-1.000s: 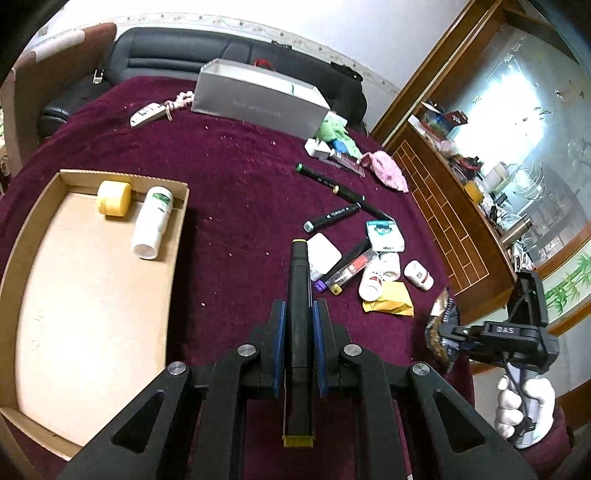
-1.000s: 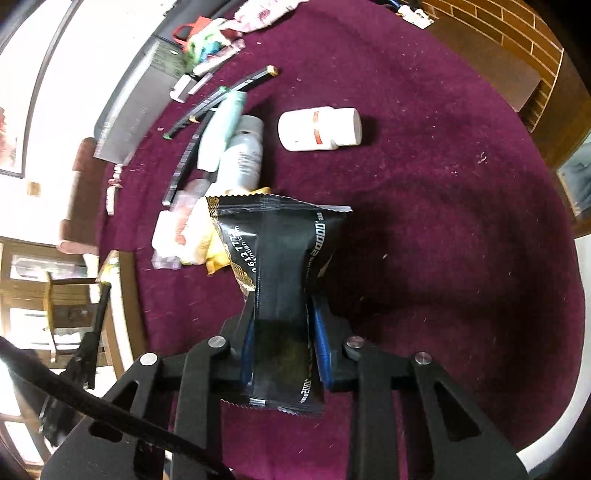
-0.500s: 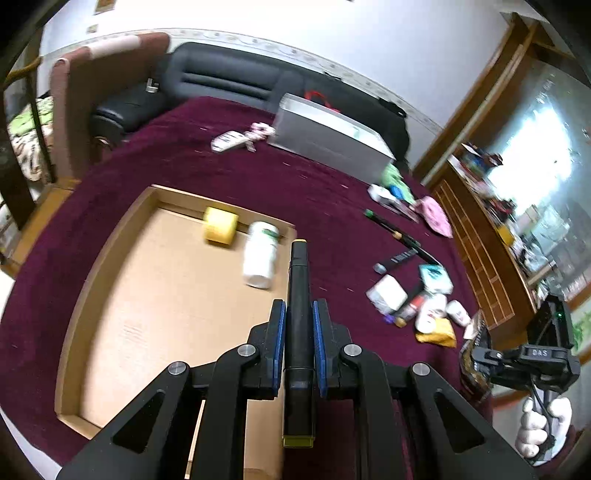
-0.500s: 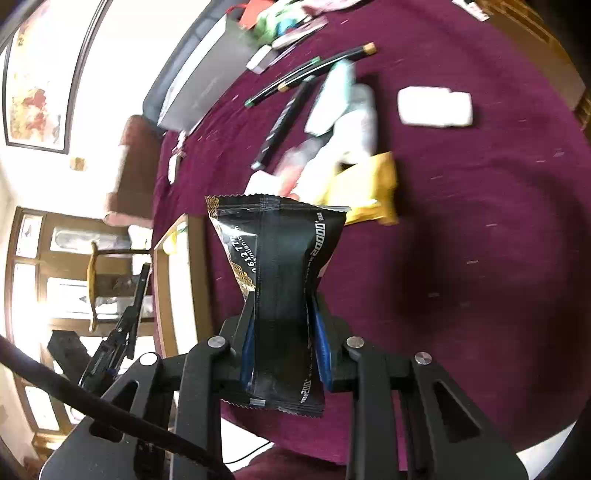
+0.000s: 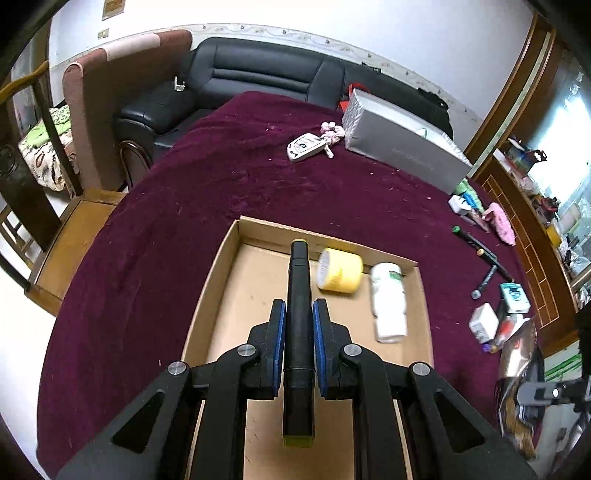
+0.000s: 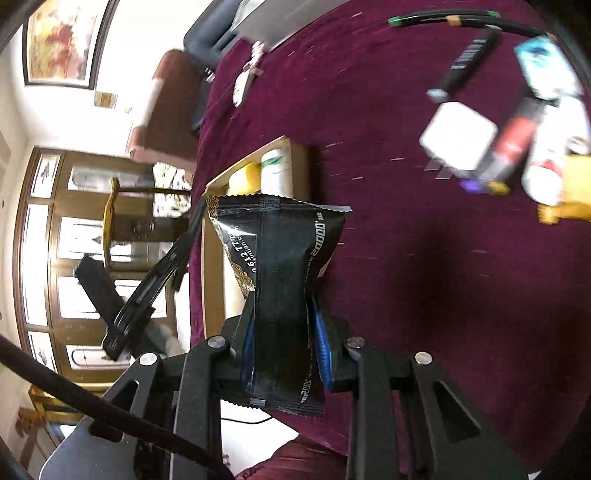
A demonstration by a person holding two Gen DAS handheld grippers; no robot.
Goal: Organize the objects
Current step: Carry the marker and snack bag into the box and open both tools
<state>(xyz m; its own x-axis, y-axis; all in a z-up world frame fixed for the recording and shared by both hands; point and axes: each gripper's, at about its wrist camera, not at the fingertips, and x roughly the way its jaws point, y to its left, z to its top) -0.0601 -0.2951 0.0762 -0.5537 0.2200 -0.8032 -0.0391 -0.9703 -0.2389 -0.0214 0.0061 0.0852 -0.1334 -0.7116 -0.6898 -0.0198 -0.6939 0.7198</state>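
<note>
Left gripper (image 5: 298,332) sits bottom centre of the left wrist view, blue pads clamped tight on a long black marker pen w/ yellow end cap (image 5: 298,332). The pen points straight up the frame, its tip over the far wall of the shallow brown cardboard tray (image 5: 218,280). The tray fills the lower middle of the frame and rests on the dark maroon velvet tablecloth (image 5: 229,177).

Inside the tray, upper right corner: a yellow tape roll (image 5: 340,270) on its side, and just right of it a white plastic bottle w/ green label (image 5: 388,301) lying flat. The two look near each other; can't tell if they touch.

Right wrist view now: right gripper (image 6: 282,347), bottom centre, pads squeezed onto a black foil snack packet w/ gold pattern and white print (image 6: 280,258). The packet is pinched at its waist, top edge flaring wide at mid-frame. The tray's corner (image 6: 295,147) shows just above the packet, yellow roll and white bottle peeking in there.

Upper right of that view, blurred: a loose pile on the cloth — white square block (image 6: 458,140), black pens (image 6: 461,18), a yellow sachet (image 6: 565,210).

Back in the left view, top centre: a grey rectangular box (image 5: 402,147) and a white key fob w/ pink cord (image 5: 306,147) beside it. Black leather sofa (image 5: 258,77) behind the table.
</note>
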